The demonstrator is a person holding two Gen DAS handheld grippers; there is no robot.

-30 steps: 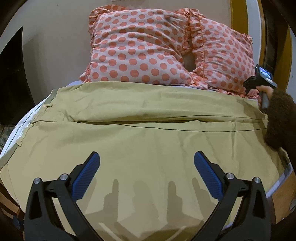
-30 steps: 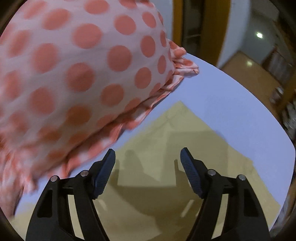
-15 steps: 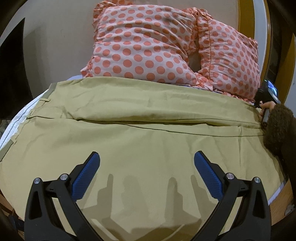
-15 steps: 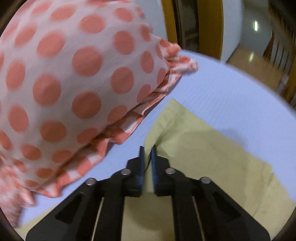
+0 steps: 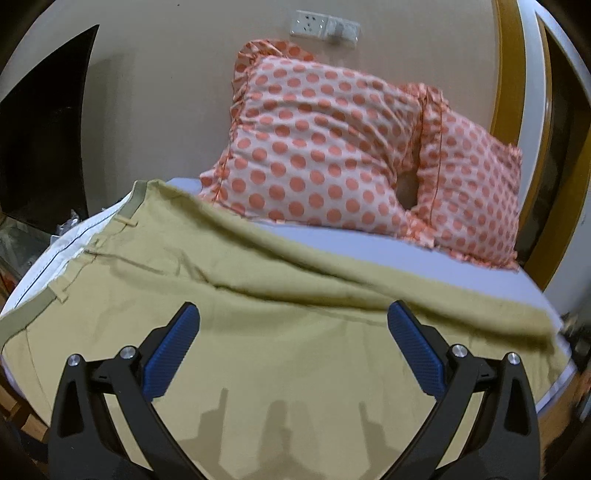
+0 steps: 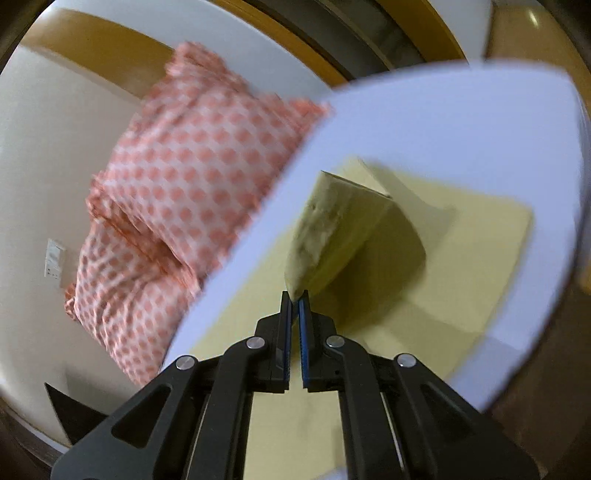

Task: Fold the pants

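Observation:
Khaki pants (image 5: 280, 354) lie spread across the bed, waistband at the left. My left gripper (image 5: 293, 345) hangs open and empty just above the middle of the pants. My right gripper (image 6: 294, 295) is shut on the hem corner of the upper pant leg (image 6: 343, 240) and holds it lifted off the pants below. In the left wrist view that far leg edge (image 5: 369, 288) has come away from the pillows toward me. The right gripper itself is out of the left wrist view.
Two pink polka-dot pillows (image 5: 332, 155) lean against the wall at the head of the bed; they also show in the right wrist view (image 6: 177, 206). The lilac sheet (image 6: 443, 122) runs to the bed's edge. A wall socket (image 5: 308, 26) sits above the pillows.
My right gripper closed on the pant leg corner and lifted it, pulling the far edge away from the pillows. The left gripper stayed open and tilted up a little.

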